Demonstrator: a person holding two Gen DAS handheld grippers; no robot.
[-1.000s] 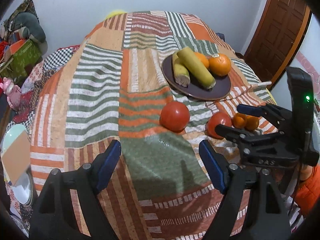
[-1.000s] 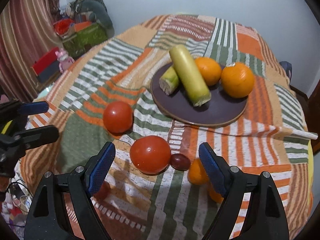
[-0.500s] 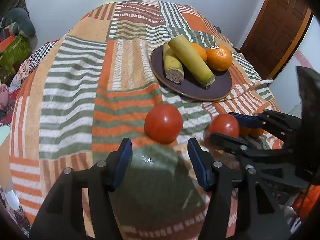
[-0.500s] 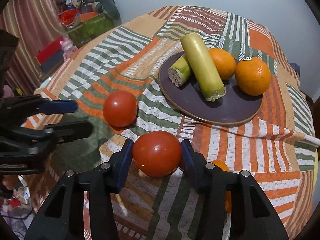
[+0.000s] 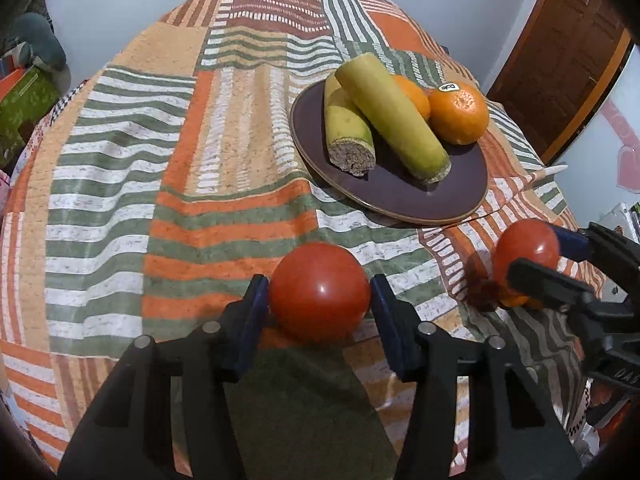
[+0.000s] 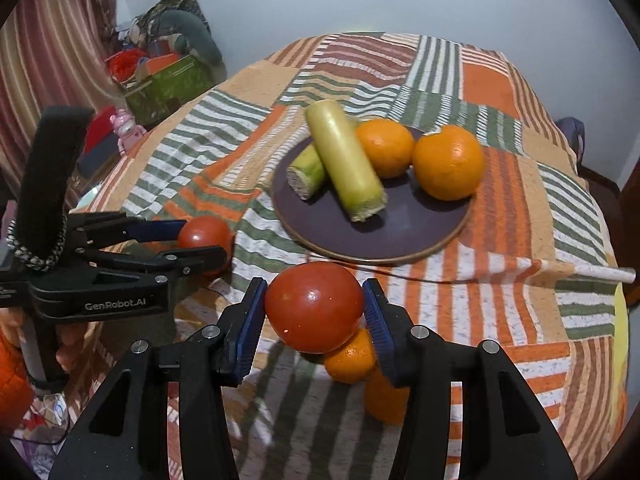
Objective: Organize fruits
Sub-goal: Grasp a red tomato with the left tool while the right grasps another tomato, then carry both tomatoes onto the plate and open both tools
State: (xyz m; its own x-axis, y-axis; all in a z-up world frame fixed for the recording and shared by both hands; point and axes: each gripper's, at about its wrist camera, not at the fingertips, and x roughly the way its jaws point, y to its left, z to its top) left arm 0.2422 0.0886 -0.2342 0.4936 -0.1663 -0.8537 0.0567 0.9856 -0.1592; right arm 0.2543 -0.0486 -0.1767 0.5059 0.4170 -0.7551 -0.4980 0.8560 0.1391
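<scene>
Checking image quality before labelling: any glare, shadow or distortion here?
Left wrist view: small glare spots on the gripped tomato, the tool's shadow darkens the patchwork cloth beneath, fisheye bends the edges. Right wrist view: similar highlights on its tomato, dark vignette corners.

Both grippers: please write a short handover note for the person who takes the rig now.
Left gripper: shut on the left tomato, which is at cloth level.
Right gripper: shut on the right tomato, above the small oranges.
Brown plate holds two green stalk pieces and two big oranges.
Done: both tomatoes gripped.
Left: probably put the tomatoes on the plate, then the small oranges and a dark small fruit on the striped cloth.
</scene>
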